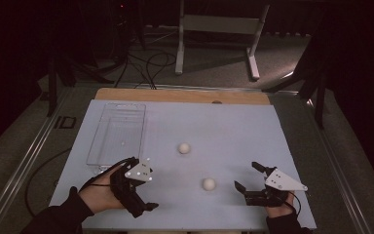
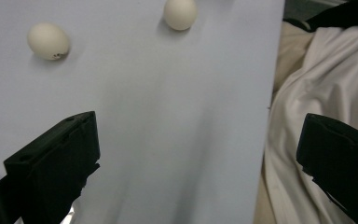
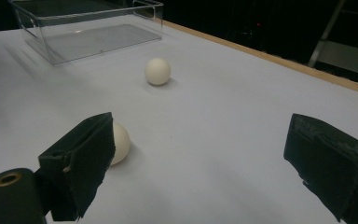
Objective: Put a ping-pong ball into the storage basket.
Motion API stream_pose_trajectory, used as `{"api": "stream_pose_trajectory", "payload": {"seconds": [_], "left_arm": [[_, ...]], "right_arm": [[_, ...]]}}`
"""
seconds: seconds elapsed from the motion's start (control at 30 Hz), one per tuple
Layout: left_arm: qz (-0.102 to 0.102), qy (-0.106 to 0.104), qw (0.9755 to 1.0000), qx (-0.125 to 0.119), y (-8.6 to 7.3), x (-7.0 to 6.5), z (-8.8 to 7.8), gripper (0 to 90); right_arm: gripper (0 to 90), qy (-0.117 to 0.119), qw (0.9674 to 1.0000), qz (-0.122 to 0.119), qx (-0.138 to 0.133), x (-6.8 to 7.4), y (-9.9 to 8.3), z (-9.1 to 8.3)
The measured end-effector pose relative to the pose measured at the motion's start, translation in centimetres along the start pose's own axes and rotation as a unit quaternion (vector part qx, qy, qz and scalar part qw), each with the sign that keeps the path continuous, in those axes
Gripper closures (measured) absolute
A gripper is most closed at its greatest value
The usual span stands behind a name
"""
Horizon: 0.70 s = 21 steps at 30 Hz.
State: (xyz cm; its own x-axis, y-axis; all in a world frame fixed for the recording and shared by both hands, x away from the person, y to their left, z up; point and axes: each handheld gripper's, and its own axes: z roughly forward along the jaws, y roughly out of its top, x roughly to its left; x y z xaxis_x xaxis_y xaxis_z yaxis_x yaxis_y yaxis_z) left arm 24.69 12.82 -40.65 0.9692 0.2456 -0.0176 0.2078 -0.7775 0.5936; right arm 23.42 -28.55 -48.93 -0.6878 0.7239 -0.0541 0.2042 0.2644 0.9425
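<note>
Both the left tongs [image 1: 143,187] and right tongs [image 1: 247,176] gape wide and empty (likely readying a grab), the right facing the near egg [image 1: 208,184].

This looks like a lab or recording studio rather than a home — a pale blue sheet-covered wooden table [image 1: 175,126] stands on grey carpet under one pool of light, the surroundings dark. Loose black cables [image 1: 146,66] trail across the floor (near a white metal stand frame [image 1: 219,29]), with dark tripod legs [image 1: 316,78] alongside.
</note>
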Motion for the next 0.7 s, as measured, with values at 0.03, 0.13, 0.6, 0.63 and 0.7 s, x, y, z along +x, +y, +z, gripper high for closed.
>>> {"api": "stream_pose_trajectory", "payload": {"seconds": [0.03,0.13,0.6,0.63,0.7], "left_arm": [[0.001,-0.004,1.0000,0.005,0.1,0.0,0.1,0.2],[0.006,-0.011,0.9998,0.016,0.5,0.0,0.6,0.2],[0.024,-0.030,0.9986,0.036,2.3,0.0,2.0,0.2],[0.026,-0.030,0.9986,0.036,2.4,0.0,2.1,0.2],[0.030,-0.031,0.9984,0.038,2.7,0.0,2.2,0.2]], "right_arm": [[8.6,-0.001,1.0000,0.000,0.000,0.0,0.0,0.0],[8.7,-0.001,1.0000,0.000,0.000,0.0,0.0,0.0],[8.7,0.000,1.0000,0.003,0.000,0.0,-0.1,0.0],[8.7,0.000,1.0000,0.002,0.000,0.0,0.0,0.0],[8.6,0.000,1.0000,0.001,-0.001,0.0,0.0,0.0]]}}
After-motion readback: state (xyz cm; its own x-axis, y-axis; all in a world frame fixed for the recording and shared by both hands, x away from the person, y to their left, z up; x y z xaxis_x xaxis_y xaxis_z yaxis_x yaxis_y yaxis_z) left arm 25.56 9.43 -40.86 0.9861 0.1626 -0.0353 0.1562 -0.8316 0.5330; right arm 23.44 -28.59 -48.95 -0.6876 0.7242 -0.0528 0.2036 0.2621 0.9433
